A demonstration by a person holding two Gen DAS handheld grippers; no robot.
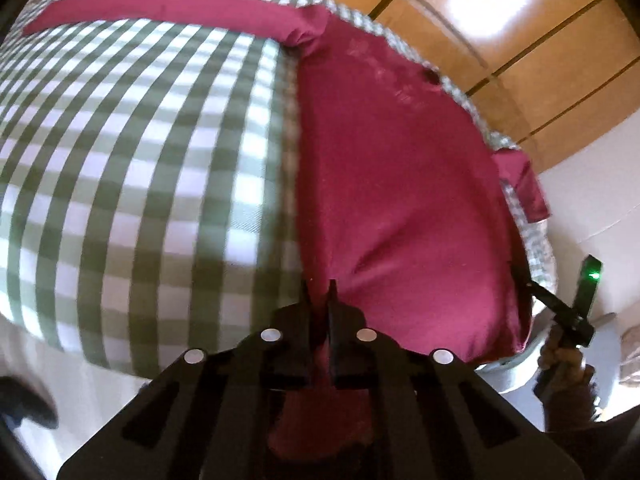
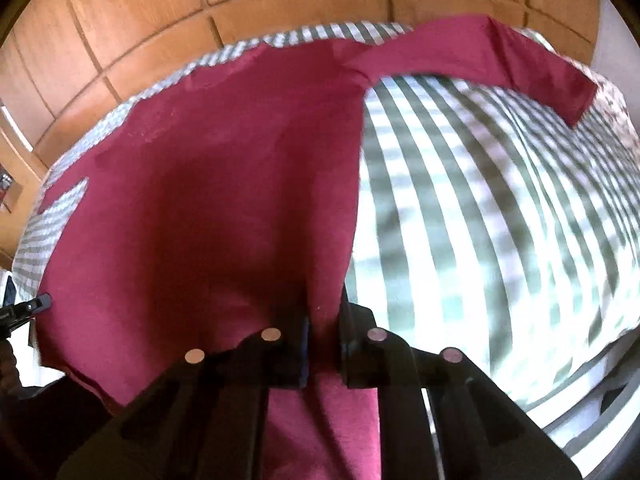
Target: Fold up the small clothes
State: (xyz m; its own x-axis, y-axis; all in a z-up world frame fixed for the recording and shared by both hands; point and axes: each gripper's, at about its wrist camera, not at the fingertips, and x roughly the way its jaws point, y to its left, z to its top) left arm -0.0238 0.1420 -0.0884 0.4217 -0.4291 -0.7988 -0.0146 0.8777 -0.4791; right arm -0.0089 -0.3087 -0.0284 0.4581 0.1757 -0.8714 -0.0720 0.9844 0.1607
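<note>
A maroon long-sleeved shirt (image 1: 400, 200) lies spread on a green-and-white checked bedspread (image 1: 140, 160). One sleeve (image 1: 160, 12) stretches out across the checks. My left gripper (image 1: 320, 300) is shut on the shirt's near hem at one corner, with cloth bunched between the fingers. The right gripper (image 1: 524, 276), held in a hand (image 1: 560, 356), meets the hem at the other corner. In the right wrist view the shirt (image 2: 200, 200) fills the left half, and my right gripper (image 2: 324, 320) is shut on a fold of its hem. The left gripper (image 2: 40, 302) shows at the far left edge.
Wooden panelled cupboard doors (image 1: 520, 40) (image 2: 160, 20) stand right behind the bed. The checked bedspread (image 2: 480, 200) runs bare beside the shirt, under the outstretched sleeve (image 2: 520, 64). A pale wall (image 1: 592, 200) shows past the bed's end.
</note>
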